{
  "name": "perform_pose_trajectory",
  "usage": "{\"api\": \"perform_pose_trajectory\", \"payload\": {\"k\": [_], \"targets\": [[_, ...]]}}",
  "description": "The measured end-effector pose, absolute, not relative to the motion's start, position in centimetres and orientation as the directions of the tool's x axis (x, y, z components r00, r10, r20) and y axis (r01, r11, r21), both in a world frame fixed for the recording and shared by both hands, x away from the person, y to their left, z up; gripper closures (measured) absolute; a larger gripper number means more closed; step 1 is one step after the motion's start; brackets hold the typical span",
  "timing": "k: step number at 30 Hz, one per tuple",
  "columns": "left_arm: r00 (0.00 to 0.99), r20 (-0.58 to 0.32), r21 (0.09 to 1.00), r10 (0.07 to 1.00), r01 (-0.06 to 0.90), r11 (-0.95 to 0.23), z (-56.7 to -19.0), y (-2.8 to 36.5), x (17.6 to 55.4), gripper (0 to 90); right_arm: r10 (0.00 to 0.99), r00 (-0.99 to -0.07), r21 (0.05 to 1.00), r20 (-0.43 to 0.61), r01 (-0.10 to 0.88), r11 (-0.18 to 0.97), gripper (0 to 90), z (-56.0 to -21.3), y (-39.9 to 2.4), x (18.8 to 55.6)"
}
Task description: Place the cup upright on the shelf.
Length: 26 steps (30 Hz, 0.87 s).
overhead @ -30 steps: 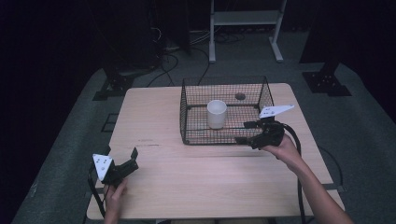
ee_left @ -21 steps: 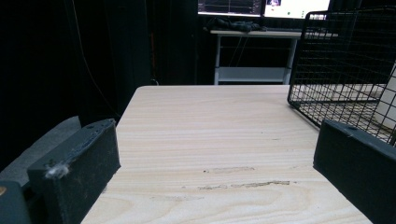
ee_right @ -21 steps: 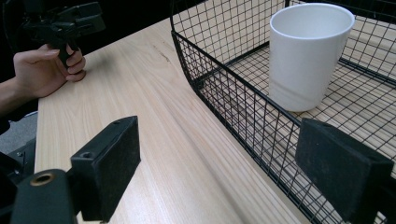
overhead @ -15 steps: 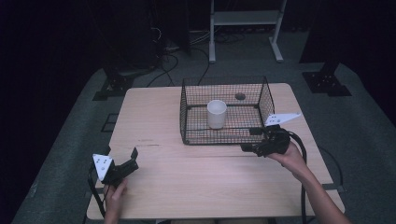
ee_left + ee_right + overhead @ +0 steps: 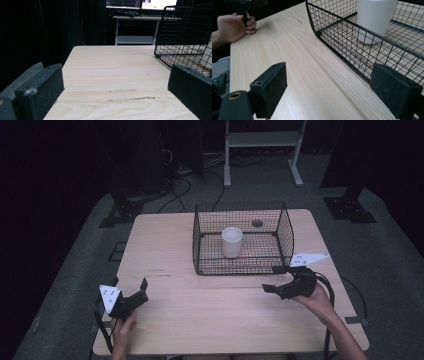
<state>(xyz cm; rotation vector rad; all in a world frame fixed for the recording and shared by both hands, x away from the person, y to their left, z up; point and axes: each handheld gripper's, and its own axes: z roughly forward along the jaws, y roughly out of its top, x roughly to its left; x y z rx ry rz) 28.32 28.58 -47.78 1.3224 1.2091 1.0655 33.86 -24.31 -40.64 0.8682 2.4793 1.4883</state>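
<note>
A black wire basket (image 5: 287, 237) stands on the far half of the wooden table (image 5: 165, 245). Upright inside it is a white cup (image 5: 232, 241), with a small dark round thing (image 5: 257, 223) near the back wall. My right gripper (image 5: 272, 279) hovers low over the table just outside the basket's front right corner, open and holding nothing. In the right gripper view its jaws (image 5: 329, 92) point along the basket's front wall (image 5: 342, 37) toward the cup (image 5: 374, 17). My left gripper (image 5: 132, 287) rests near the front left of the table, open and empty (image 5: 115, 92).
The basket's near corner (image 5: 185, 32) shows at the right of the left gripper view. The person's other hand (image 5: 234, 26) sits at the far table edge in the right gripper view. A white metal stand (image 5: 260, 140) and cables lie on the floor behind the table.
My right gripper has drawn back from the basket's front right corner toward the person and sunk closer to the tabletop. The left gripper, the cup and the basket have stayed put.
</note>
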Motion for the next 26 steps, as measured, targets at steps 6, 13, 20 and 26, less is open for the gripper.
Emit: {"api": "perform_pose_trajectory", "payload": {"k": [6,13,20,26], "targets": [[0.108,-0.021,0.995,0.994,0.104,0.010,-47.8,28.6,28.3,0.0,0.546,-0.822,0.839,0.162,0.406,0.363,13.2,-41.4,-24.8,32.7],[0.107,-0.020,0.994,0.994,0.105,0.009,-47.8,28.6,28.3,0.0,0.569,-0.805,0.845,0.164,0.413,0.340,13.2,-42.6,-25.6,31.7],[0.108,-0.017,0.994,0.994,0.105,0.005,-47.8,28.6,28.3,0.0,0.591,-0.789,0.848,0.168,0.422,0.321,12.8,-43.9,-26.3,30.8],[0.106,-0.019,0.994,0.994,0.105,0.008,-47.8,28.6,28.4,0.0,0.626,-0.758,0.880,0.184,0.410,0.239,12.7,-45.3,-26.4,28.9]]}}
